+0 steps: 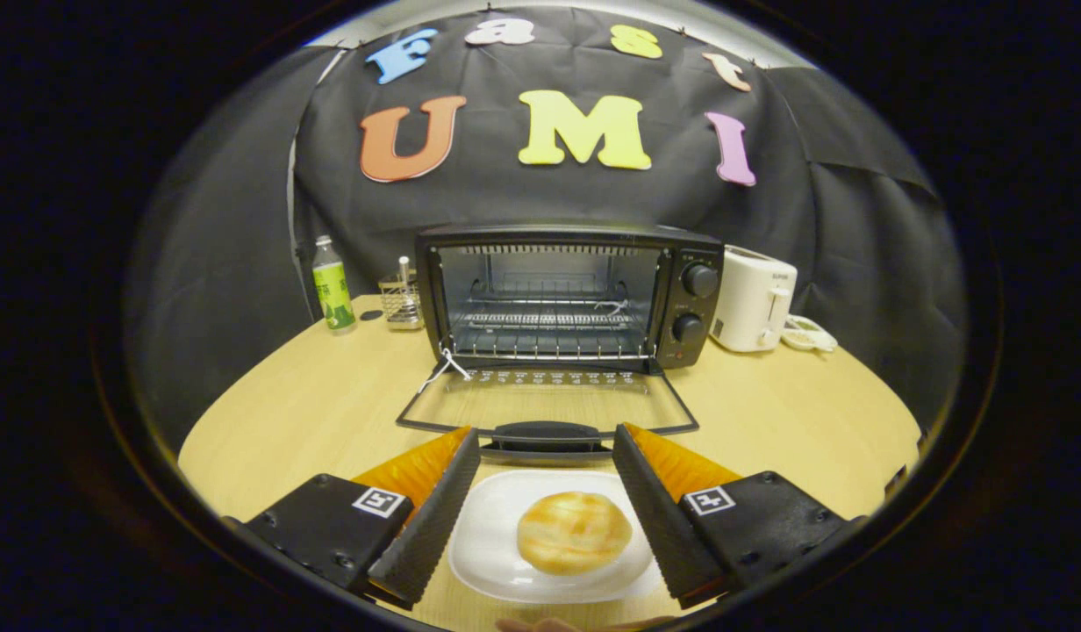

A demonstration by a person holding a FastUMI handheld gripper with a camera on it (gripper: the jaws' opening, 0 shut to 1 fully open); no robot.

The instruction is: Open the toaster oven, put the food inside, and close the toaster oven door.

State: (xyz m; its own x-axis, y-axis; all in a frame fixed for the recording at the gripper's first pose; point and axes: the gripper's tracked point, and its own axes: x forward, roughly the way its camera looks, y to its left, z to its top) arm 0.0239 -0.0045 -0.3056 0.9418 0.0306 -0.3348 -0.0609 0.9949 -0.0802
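Golden bun sits on a white plate at the near edge of the table, between the wide-open fingers of the gripper. The toaster oven has its door down. I think the fingers should close gently on the bun, not the plate.

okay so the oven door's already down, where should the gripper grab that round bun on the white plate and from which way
Take the bun across its widest middle, one finger on each rounded flank, coming down from above. It lies flat and domed on the white plate, so its sides are free while its underside is not. The gripper is open, its fingers already straddling the plate. Close gently; it looks soft. The toaster oven stands open just beyond.
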